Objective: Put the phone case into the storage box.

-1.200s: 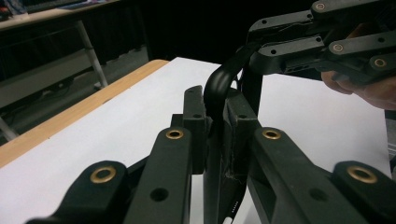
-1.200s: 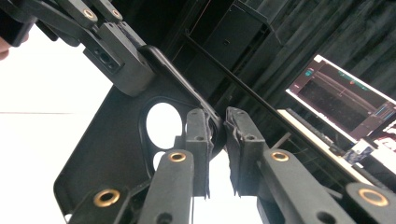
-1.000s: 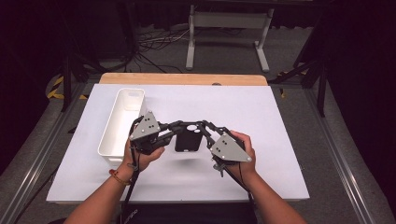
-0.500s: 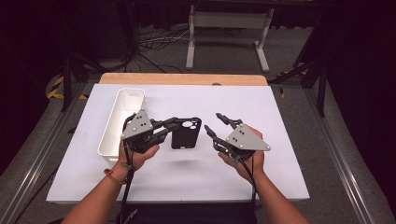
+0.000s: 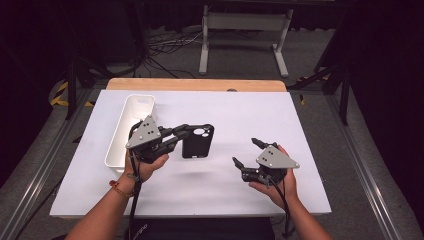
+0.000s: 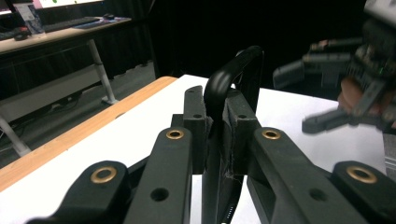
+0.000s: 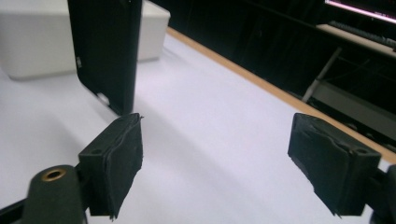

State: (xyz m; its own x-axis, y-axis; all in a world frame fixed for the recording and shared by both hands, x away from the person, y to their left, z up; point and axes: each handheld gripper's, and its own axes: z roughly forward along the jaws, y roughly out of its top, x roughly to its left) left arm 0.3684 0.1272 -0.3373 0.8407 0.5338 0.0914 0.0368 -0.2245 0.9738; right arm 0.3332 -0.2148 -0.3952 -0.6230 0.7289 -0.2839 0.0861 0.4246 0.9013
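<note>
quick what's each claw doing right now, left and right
Left claw: closed on the edge of the black rubbery phone case.
Right claw: open, its jaws have just been opening, nothing between them.

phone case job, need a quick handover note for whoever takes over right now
Left gripper: shut on one edge of the black phone case, holding it above the white table.
Right gripper: jaws have just been opening, nothing between them, off to the case's right.
White bin sits beside the left hand.
Done: case passed to the left gripper alone.
Left: probably set it down or bin it.
</note>
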